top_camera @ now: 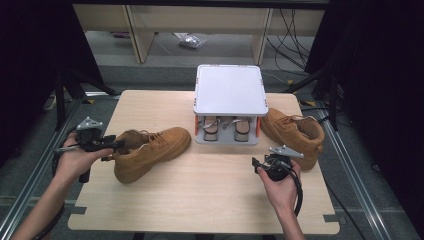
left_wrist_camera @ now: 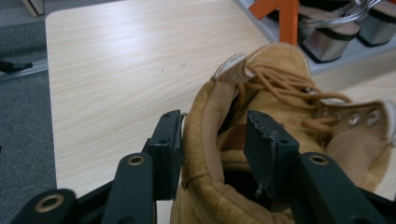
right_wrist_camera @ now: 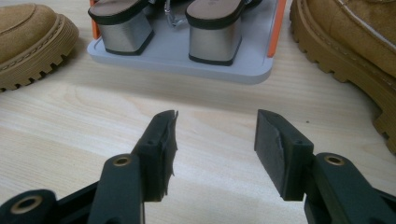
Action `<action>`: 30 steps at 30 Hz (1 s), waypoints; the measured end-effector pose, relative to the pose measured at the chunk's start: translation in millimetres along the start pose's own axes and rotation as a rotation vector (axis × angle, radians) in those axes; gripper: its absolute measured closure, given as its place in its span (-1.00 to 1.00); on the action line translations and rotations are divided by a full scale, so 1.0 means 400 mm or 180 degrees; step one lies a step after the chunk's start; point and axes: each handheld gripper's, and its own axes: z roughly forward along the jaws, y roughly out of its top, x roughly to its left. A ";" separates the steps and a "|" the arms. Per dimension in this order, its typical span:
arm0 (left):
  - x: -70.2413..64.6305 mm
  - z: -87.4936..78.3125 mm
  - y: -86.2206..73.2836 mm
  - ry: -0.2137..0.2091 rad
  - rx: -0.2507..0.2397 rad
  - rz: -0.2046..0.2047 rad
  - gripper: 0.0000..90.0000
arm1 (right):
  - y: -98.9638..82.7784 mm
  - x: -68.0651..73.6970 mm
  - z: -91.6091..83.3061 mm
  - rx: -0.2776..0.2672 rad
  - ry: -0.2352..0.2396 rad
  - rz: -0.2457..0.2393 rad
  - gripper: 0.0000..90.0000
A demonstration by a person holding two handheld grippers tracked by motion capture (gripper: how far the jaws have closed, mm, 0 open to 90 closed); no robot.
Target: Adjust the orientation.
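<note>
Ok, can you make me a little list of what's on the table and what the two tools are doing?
left boot: on its sole, toe toward the rack
left tool: straddles the boot's collar, one jaw inside, one outside
right tool: open over bare table, holding nothing
right boot: stands beside the rack
rack: grey, heeled sandals on its lower shelf

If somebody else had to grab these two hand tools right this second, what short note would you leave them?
Left gripper: jaws straddle the collar of the left boot, one inside, one outside; a firm pinch is not clear.
Right gripper: open, holding nothing, above the table in front of the shoe rack.
Right boot: beside the rack, untouched.
Done: left boot reached.
Left: probably close on the collar and move that boot, then handle the other.
</note>
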 end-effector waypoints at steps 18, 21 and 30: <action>-0.018 -0.009 -0.002 0.0031 0.0264 -0.0222 0.68 | -0.003 -0.005 0.003 0.0030 -0.0038 0.0008 0.10; -0.032 -0.019 -0.004 -0.0037 0.0311 -0.0273 0.68 | -0.003 -0.007 0.004 0.0001 -0.0041 0.0012 0.10; -0.086 -0.041 -0.010 -0.0151 0.0444 -0.0381 0.66 | -0.002 -0.002 0.005 0.0015 -0.0026 -0.0005 0.10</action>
